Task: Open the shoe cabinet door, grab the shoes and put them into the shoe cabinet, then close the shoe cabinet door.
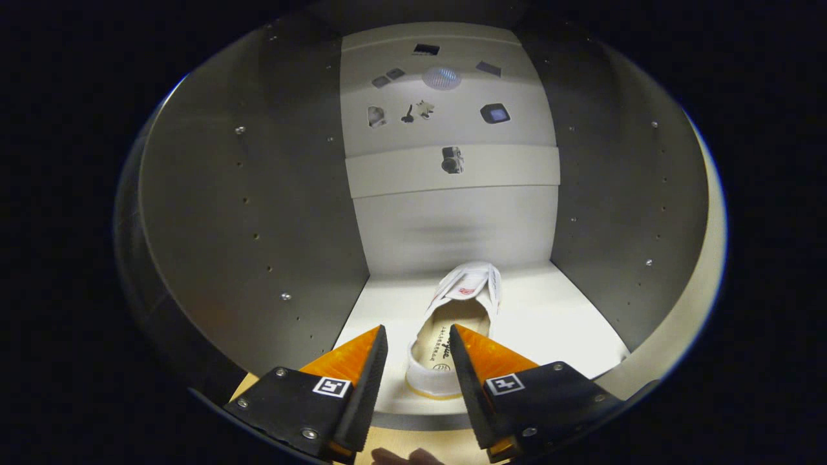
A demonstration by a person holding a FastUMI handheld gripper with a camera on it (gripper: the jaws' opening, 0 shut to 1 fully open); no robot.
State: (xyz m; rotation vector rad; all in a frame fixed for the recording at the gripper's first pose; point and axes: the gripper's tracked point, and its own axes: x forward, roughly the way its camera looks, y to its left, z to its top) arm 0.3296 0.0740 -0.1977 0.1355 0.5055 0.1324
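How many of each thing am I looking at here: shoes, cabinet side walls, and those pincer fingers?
Shoes: 1, a white shoe on the cabinet shelf, heel between the open jaws.
Cabinet side walls: 2, the left wall and the right wall.
Jaws of the gripper: 2, spread apart.
Total: 5.

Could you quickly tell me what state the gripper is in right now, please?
Gripper: open, fingers apart either side of the white shoe's heel, not pressing on it; shoe rests inside the cabinet.

A white shoe (455,323) with red tongue marking and yellowish sole edge lies on the white cabinet shelf (555,323).
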